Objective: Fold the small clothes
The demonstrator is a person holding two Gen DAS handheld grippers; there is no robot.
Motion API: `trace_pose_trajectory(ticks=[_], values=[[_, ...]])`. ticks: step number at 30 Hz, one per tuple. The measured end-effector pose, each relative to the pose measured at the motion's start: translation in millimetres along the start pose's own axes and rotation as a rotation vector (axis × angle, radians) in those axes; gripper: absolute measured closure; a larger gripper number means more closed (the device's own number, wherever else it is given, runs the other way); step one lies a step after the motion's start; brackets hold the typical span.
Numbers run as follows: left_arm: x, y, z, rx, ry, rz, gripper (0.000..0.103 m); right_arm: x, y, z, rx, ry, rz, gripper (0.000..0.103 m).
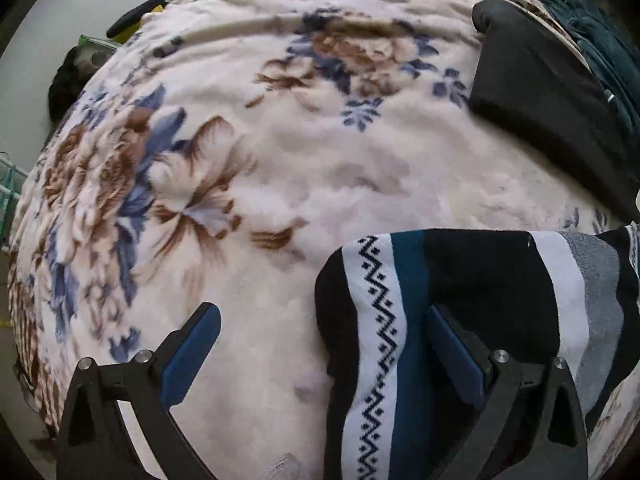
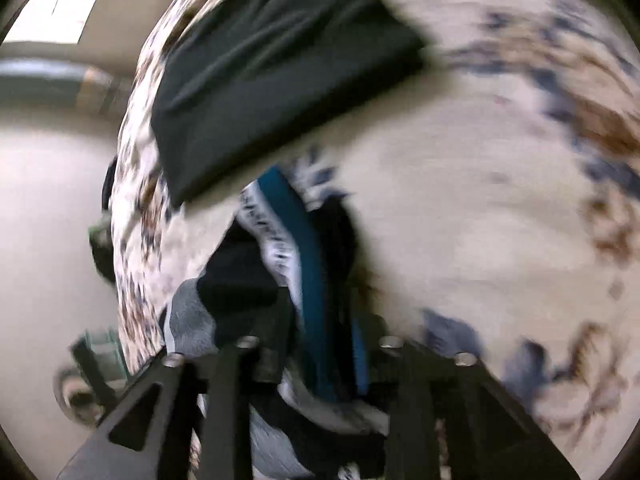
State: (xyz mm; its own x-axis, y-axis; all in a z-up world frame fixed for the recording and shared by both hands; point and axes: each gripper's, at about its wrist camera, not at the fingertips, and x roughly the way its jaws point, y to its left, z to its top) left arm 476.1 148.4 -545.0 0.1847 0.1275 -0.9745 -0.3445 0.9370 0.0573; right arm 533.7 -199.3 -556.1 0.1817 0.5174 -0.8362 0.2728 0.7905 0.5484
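Observation:
A folded striped garment [image 1: 472,300], in black, white, teal and grey with a zigzag band, lies on the floral blanket [image 1: 320,168]. My left gripper [image 1: 320,312] hovers over it, open and holding nothing. Its right finger [image 1: 452,344] is above the cloth and its left finger [image 1: 192,352] is above bare blanket. In the blurred right wrist view the same striped garment [image 2: 308,280] bunches up between the fingers of my right gripper [image 2: 318,320]. The cloth fills the gap and touches both pads.
A folded dark grey garment [image 1: 540,92] [image 2: 280,80] lies farther back on the blanket [image 2: 480,200]. A teal garment [image 1: 600,40] is heaped behind it. The bed edge drops to pale floor [image 2: 48,200], and a black and yellow object [image 1: 136,16] sits off the far corner.

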Motion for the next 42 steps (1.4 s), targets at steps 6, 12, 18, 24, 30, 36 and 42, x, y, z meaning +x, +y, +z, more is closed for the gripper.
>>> trace_pose_trajectory(ticks=[6,12,18,24,30,36,42], values=[[3,6,-3,-0.012,0.008,-0.029,0.000,-5,-61,-56,0.208,0.093,0.104,0.048],[1,2,-3,0.035,-0.003,-0.001,0.000,43,-100,-83,0.437,0.100,0.332,0.048],[-5,-2,2,0.083,-0.015,-0.001,0.000,-12,-85,-100,0.406,-0.051,0.352,0.091],[-21,-6,-2,0.107,-0.022,-0.046,0.000,-49,-97,-135,0.393,-0.047,0.218,0.091],[-40,8,-32,0.098,-0.028,-0.028,0.000,-26,-116,-146,0.408,0.031,0.100,0.074],[-49,35,-78,-0.016,0.020,-0.054,0.000,-26,-105,-176,0.400,0.022,0.263,0.041],[-43,31,-105,-0.054,0.071,-0.093,0.000,9,-91,-182,0.469,0.002,0.319,0.089]])
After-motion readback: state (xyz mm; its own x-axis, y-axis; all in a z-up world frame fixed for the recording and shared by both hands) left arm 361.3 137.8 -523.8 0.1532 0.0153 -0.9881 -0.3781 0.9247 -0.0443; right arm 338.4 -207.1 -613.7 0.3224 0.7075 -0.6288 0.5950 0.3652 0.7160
